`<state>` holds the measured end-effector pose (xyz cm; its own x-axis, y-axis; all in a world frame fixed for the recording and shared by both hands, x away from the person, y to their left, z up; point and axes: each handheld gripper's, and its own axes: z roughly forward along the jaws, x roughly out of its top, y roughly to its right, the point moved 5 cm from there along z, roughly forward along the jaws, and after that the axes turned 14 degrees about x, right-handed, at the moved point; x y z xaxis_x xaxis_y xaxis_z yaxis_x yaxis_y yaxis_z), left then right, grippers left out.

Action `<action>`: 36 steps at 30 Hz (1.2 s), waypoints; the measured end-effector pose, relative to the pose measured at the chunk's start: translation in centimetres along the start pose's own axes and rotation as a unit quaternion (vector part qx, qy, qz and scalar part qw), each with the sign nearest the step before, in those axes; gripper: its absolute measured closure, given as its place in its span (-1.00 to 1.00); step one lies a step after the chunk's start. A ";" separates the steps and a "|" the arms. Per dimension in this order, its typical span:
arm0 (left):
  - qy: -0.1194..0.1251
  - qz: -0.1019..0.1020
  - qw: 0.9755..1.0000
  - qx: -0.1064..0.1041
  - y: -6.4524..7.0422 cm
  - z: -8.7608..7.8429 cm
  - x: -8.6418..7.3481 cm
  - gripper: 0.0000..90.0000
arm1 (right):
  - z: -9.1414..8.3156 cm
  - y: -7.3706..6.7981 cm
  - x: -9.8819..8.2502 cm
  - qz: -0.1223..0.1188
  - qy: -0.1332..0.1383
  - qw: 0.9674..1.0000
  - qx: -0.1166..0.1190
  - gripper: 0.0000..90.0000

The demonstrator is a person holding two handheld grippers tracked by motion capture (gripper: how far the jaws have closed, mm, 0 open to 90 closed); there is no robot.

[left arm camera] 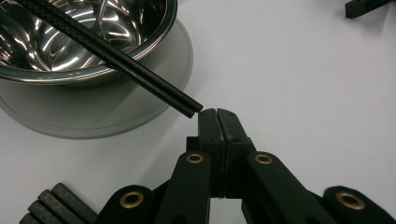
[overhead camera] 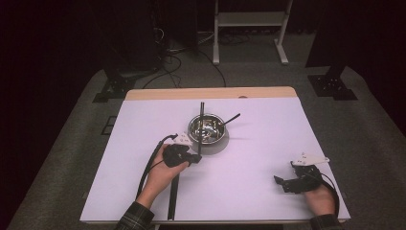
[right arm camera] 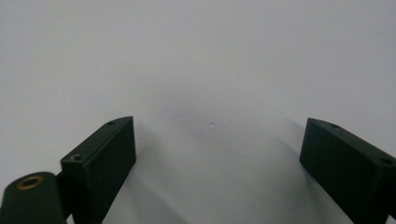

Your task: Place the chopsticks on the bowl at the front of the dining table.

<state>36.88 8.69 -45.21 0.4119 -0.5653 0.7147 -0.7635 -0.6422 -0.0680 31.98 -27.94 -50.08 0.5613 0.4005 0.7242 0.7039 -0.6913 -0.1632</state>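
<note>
A shiny steel bowl (overhead camera: 207, 128) stands in the middle of the white table, with a thin utensil handle (overhead camera: 231, 119) sticking out to its right. A pair of black chopsticks (overhead camera: 201, 117) lies across the bowl's rim. In the left gripper view the chopsticks (left arm camera: 116, 58) end just left of my left gripper (left arm camera: 217, 112), whose jaws are shut flat against each other with nothing between them. My left gripper (overhead camera: 197, 158) sits just in front of the bowl (left arm camera: 70, 42). My right gripper (overhead camera: 285, 172) rests near the front right, and its jaws (right arm camera: 217, 149) stand wide open over bare table.
Several more black sticks (overhead camera: 172, 196) lie on the table by my left forearm, and their ends (left arm camera: 51, 205) show in the left gripper view. A grey round patch (left arm camera: 93, 112) lies under the bowl. The table's wooden far edge (overhead camera: 210, 93) runs behind it.
</note>
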 end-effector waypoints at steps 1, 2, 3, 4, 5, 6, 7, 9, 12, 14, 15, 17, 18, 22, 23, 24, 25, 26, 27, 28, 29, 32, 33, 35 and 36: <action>0.001 0.000 1.000 0.000 0.1 -0.1 0.0 0.95 | 0.0 0.0 0.0 0.000 0.000 1.000 0.000 -0.80; 0.001 0.004 1.000 0.001 0.2 -0.3 0.0 0.95 | 0.0 0.0 0.0 0.000 0.000 1.000 0.000 -0.80; 0.003 0.006 1.000 0.001 0.4 -0.5 0.0 0.92 | 0.0 0.0 0.0 0.000 0.000 1.000 0.000 -0.80; 0.003 0.008 1.000 0.002 0.5 -0.7 0.0 0.87 | 0.0 0.0 0.0 0.000 0.000 1.000 0.000 -0.80; 0.006 0.008 1.000 0.003 0.6 -1.0 0.0 0.75 | 0.0 0.0 0.0 0.000 0.000 1.000 0.000 -0.80; 0.008 0.009 1.000 0.005 0.7 -1.2 0.0 0.75 | 0.0 0.0 0.0 0.000 0.000 1.000 0.000 -0.80; 0.010 0.010 1.000 0.005 0.8 -1.5 0.0 0.70 | 0.0 0.0 0.0 0.000 0.000 1.000 0.000 -0.80; 0.013 0.008 1.000 0.004 0.9 -1.9 -0.1 0.55 | 0.0 0.0 0.0 0.000 0.000 1.000 0.001 -0.80; 0.019 0.006 1.000 0.008 0.9 -2.5 -0.2 0.39 | 0.0 0.0 0.0 0.000 0.000 1.000 0.000 -0.80; 0.023 0.005 1.000 0.018 0.7 -2.9 -0.3 0.25 | 0.0 0.0 0.0 -0.001 0.001 1.000 0.000 -0.80; 0.027 0.000 0.999 0.027 0.5 -3.3 -0.5 0.19 | 0.0 0.0 0.0 -0.002 0.002 1.000 -0.002 -0.79; 0.026 0.000 0.999 0.032 0.3 -3.7 -0.6 0.10 | 0.0 -0.1 0.0 -0.003 0.002 1.000 -0.004 -0.79; 0.027 0.000 0.999 0.036 0.2 -3.9 -0.7 -0.04 | -0.1 -0.1 0.0 -0.006 0.002 1.000 -0.005 -0.79; 0.032 -0.008 0.998 0.051 -0.5 -4.9 -1.2 -0.39 | -0.1 -0.1 -0.1 -0.005 0.002 1.000 -0.007 -0.79; 0.032 -0.011 0.998 0.054 -0.8 -5.1 -1.4 -0.48 | -0.1 -0.1 -0.1 -0.005 0.002 1.000 -0.007 -0.79; 0.033 -0.015 0.998 0.059 -1.0 -5.3 -1.5 -0.48 | -0.1 -0.1 -0.1 -0.005 0.002 1.000 -0.007 -0.79; 0.036 -0.018 0.997 0.072 -1.3 -5.8 -1.7 -0.64 | -0.1 -0.1 -0.1 -0.003 0.002 1.000 -0.005 -0.79; 0.036 -0.018 0.997 0.072 -1.3 -5.8 -1.7 -0.73 | -0.1 -0.1 -0.1 -0.003 0.002 1.000 -0.005 -0.79; 0.036 -0.020 0.996 0.076 -1.5 -5.9 -1.8 -0.82 | -0.1 -0.1 0.0 -0.002 0.002 1.000 -0.005 -0.79; 0.039 -0.021 0.996 0.083 -1.8 -6.4 -2.0 -0.82 | 0.0 -0.1 0.0 -0.002 0.002 1.000 -0.005 -0.79; 0.039 -0.021 0.996 0.083 -1.8 -6.4 -2.0 -0.83 | 0.0 -0.1 0.0 -0.002 0.002 1.000 -0.005 -0.79; 0.044 -0.024 0.995 0.087 -2.1 -7.0 -2.2 -0.93 | 0.0 -0.1 0.0 -0.002 0.002 1.000 -0.005 -0.79; 0.045 -0.023 0.995 0.085 -2.1 -7.3 -2.4 -0.94 | -0.1 -0.1 -0.1 -0.003 0.002 1.000 -0.006 -0.79; 0.046 -0.025 0.995 0.086 -2.2 -7.5 -2.7 -0.95 | 0.0 -0.1 0.0 -0.002 0.002 1.000 -0.005 -0.79; 0.044 -0.024 0.995 0.086 -2.2 -7.6 -2.9 -0.95 | 0.0 -0.1 0.0 -0.002 0.002 1.000 -0.005 -0.79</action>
<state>33.60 15.68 -41.82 0.3944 -0.4887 0.7782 -0.6442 -0.7510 -0.1452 31.86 -27.92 -50.06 0.5572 0.4009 0.7272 0.7011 -0.6964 -0.1533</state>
